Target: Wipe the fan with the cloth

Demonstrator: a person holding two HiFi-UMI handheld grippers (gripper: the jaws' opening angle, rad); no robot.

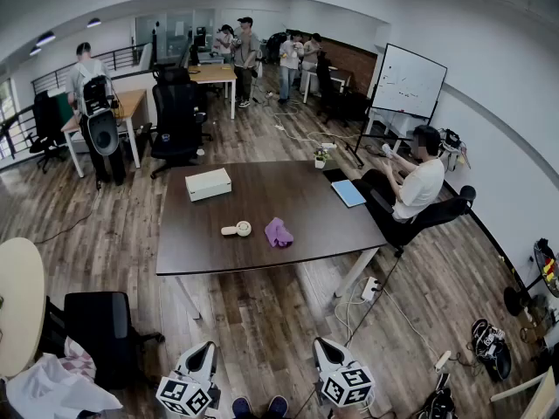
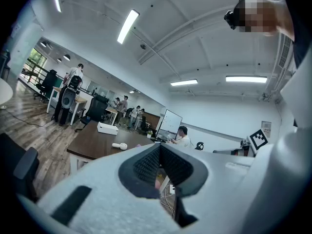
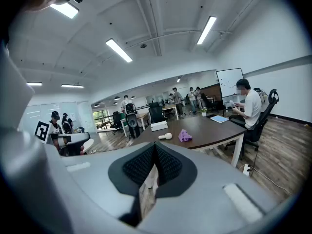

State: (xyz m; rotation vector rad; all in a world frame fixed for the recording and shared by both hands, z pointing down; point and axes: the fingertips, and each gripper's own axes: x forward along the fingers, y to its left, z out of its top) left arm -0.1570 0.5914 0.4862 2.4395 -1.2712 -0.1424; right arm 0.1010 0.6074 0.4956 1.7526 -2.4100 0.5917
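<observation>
A small cream hand-held fan point(image 1: 237, 229) lies on the dark brown table point(image 1: 210, 238), with a crumpled purple cloth point(image 1: 278, 232) just to its right. Both also show far off in the right gripper view, the fan point(image 3: 165, 136) left of the cloth point(image 3: 185, 135); the left gripper view catches the fan point(image 2: 119, 146). My left gripper point(image 1: 207, 350) and right gripper point(image 1: 325, 346) hang low at the bottom of the head view, well short of the table, over the wooden floor. Both are shut with nothing between their jaws.
A white box point(image 1: 208, 183), a blue book point(image 1: 348, 192) and a small potted plant point(image 1: 320, 157) also sit on the table. A person point(image 1: 414, 186) is seated at its right end. A black office chair point(image 1: 105, 326) stands near my left, cables and a power strip point(image 1: 369, 289) lie on the floor.
</observation>
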